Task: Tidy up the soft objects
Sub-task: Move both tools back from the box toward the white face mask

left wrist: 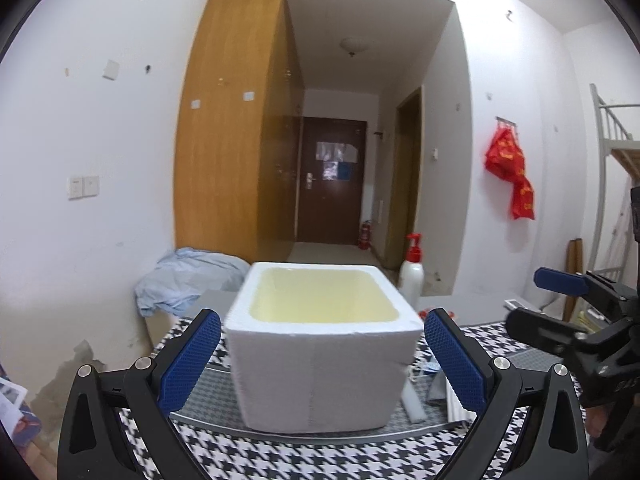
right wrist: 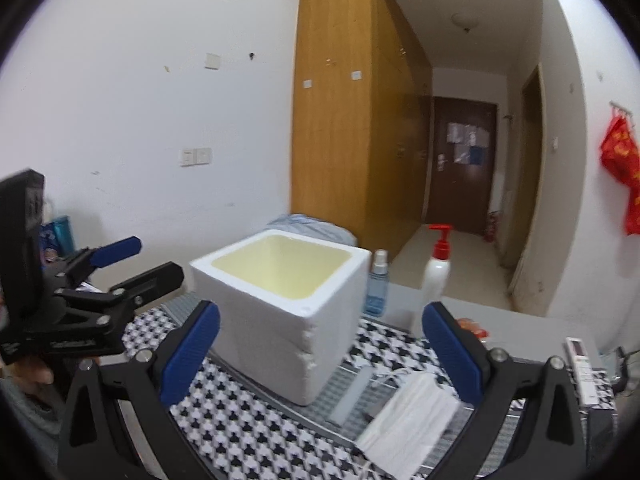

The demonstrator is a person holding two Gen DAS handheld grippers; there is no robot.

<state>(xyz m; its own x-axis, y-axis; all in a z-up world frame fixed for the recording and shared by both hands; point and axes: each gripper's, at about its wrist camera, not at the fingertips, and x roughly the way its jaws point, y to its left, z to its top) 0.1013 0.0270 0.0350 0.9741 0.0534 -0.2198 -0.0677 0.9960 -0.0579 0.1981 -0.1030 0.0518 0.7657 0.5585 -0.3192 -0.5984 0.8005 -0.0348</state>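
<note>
both grippers gape wide, holding nothing; the foam box (left wrist: 320, 364) sits just ahead between the left gripper (left wrist: 322, 356) fingers, its visible yellowish inside bare; face masks (right wrist: 408, 412) lie by the right gripper (right wrist: 320, 354).

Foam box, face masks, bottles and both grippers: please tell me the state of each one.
foam box: upright, open top, looks empty.
face masks: stacked flat beside the box.
pump bottle: upright.
spray bottle: upright, capped.
left gripper: open, holding nothing.
right gripper: open, holding nothing.
</note>
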